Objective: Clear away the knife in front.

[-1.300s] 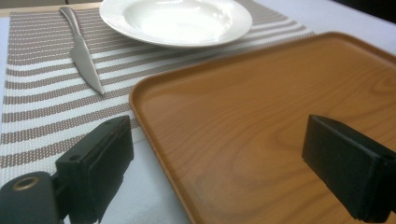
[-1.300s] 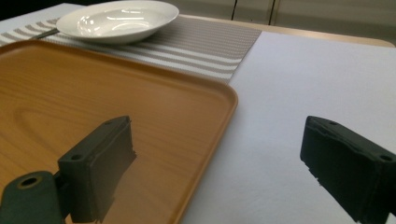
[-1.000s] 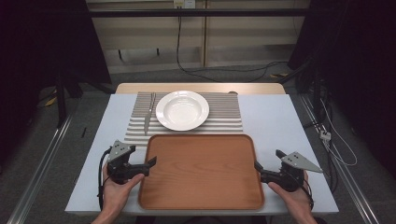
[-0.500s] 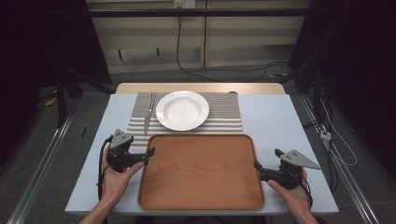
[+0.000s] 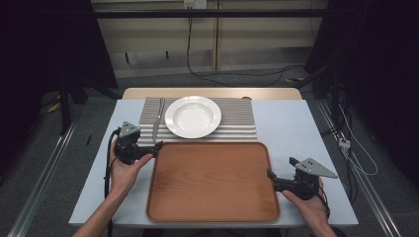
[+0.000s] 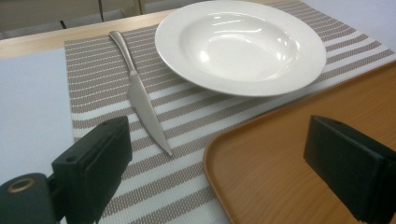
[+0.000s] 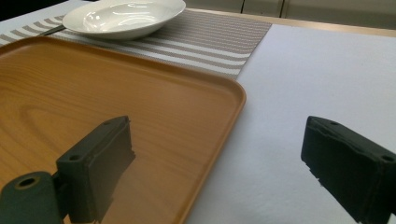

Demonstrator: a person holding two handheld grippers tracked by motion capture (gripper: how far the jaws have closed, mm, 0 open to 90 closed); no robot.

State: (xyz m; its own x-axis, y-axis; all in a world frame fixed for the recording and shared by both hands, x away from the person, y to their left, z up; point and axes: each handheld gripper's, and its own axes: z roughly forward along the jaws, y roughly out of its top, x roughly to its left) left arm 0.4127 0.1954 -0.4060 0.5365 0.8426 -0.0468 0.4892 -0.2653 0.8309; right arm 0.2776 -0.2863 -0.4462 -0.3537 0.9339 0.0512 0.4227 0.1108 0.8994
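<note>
A brown wooden tray [image 5: 212,180] lies near the front of the table, with nothing on it. Behind it, a white plate [image 5: 192,116] and a table knife [image 5: 157,120] rest on a striped placemat [image 5: 237,118]. My left gripper [image 5: 157,146] is open at the tray's far left corner, its jaws straddling the tray [image 6: 289,186] rim, with the knife [image 6: 140,100] tip just ahead. My right gripper [image 5: 271,176] is open at the tray's right edge; one jaw hangs over the tray [image 7: 93,84], the other over bare table.
The plate [image 6: 240,44] sits on the mat [image 6: 107,70] to the right of the knife. A light grey table top [image 5: 296,123] extends right of the mat and tray. Cables trail on the floor beyond the table.
My left gripper has moved away from the person along the tray's left edge, up to its far corner near the knife. The right gripper has barely shifted.
</note>
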